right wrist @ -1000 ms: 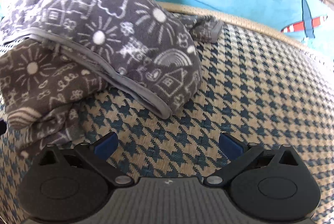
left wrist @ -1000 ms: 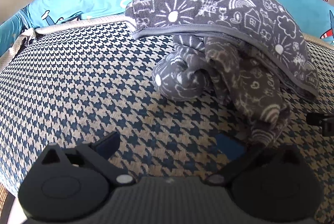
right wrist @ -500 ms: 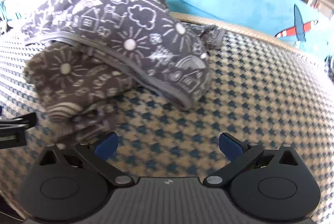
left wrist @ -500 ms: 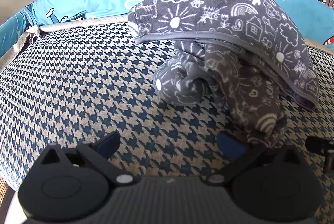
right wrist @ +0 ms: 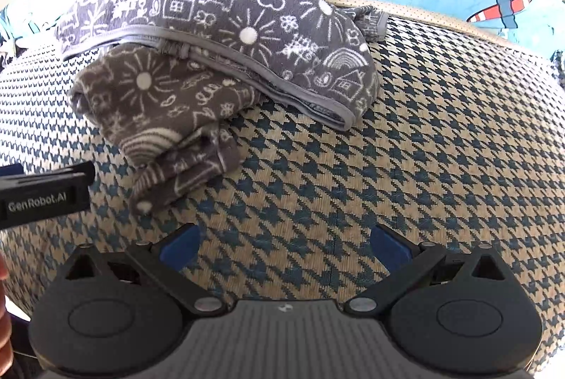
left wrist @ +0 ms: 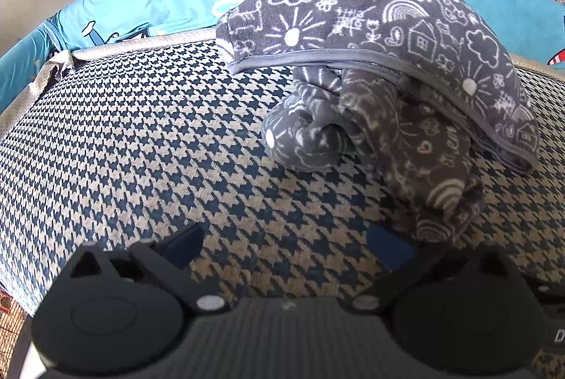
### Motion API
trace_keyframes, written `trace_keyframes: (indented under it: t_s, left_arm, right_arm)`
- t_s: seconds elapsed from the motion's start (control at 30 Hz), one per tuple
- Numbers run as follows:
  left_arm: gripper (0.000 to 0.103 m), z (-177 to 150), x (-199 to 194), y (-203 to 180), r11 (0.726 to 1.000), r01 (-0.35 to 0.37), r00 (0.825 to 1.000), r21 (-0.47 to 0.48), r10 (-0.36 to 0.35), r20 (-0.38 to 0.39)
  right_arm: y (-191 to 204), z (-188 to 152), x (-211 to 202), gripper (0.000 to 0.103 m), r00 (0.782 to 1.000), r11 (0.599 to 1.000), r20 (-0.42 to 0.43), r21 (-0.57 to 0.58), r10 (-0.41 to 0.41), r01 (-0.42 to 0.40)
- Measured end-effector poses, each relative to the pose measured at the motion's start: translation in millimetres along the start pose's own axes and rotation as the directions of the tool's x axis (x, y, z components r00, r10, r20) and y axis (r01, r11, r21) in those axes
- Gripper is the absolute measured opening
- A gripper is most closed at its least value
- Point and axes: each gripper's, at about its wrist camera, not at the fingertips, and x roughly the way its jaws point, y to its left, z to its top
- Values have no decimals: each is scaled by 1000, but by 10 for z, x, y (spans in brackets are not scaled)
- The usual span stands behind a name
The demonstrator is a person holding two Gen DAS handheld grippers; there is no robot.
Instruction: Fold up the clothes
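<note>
Houndstooth cushion (left wrist: 123, 146), blue printed backrest (left wrist: 169, 1) behind. Item: grey doodle-print garment (left wrist: 388, 36), bundled mid-cushion, hemmed upper layer overhanging a loose rolled part (right wrist: 155, 110). Left gripper (left wrist: 286, 246) and right gripper (right wrist: 282, 243): jaws wide, empty, just short of the bundle. Advice: tuck the protruding roll under the hem, press flat. Unclear: garment type, layers beneath, far edge; sliver of a hand (right wrist: 3, 305) cut off

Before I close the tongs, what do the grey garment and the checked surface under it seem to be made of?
Grey garment: looks like soft fleece or plush knit, matte and fuzzy, with white doodle print and a smooth bound hem; it bunches in thick rolls. Checked surface: apparently a woven houndstooth upholstery fabric, matte, with visible ribbed weave.
</note>
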Motion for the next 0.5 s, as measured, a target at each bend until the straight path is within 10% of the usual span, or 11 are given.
trace_keyframes:
  t_s: [0.5]
  left_arm:
    - [103, -42, -64, -61, 1000, 8, 1000, 23, -8, 3]
  right_arm:
    - [47, -78, -9, 103, 1000, 1000, 1, -19, -6, 6]
